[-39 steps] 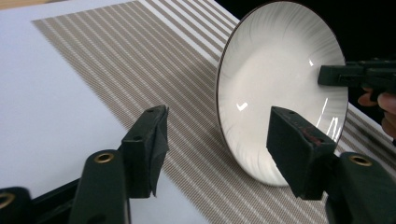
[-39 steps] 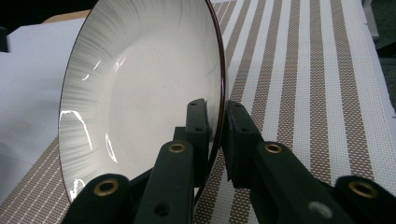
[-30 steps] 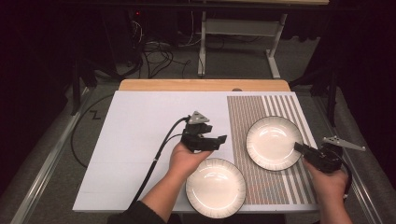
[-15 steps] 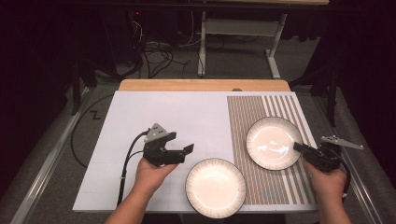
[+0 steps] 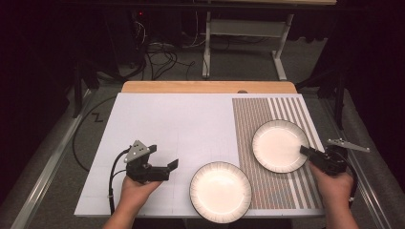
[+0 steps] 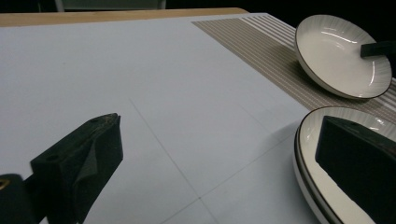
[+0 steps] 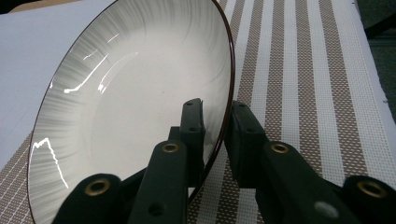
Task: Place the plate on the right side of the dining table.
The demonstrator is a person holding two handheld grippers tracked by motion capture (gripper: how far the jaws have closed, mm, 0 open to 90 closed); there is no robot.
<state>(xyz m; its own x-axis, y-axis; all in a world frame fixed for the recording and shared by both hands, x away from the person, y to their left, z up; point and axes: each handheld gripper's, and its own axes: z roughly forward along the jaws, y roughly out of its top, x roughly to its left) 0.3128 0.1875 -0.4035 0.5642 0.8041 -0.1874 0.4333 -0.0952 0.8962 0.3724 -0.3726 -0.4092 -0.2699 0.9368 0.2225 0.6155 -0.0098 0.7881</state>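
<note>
Two white plates, one near the front edge (image 5: pixel 220 192) and one on the striped mat (image 5: pixel 280 145); one striped mat (image 5: pixel 248 119); two handheld grippers, left (image 5: pixel 173 164) and right (image 5: pixel 304 150); one white table sheet (image 5: pixel 172 124)

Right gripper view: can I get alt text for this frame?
The right gripper is shut on the rim of a white plate with a dark edge, one jaw inside the rim, one outside. Beneath lies a brown-and-white striped mat and, to the left, the white table surface.

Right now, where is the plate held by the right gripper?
High view, right side: the plate sits on the striped mat, its rim pinched by the right gripper.
</note>
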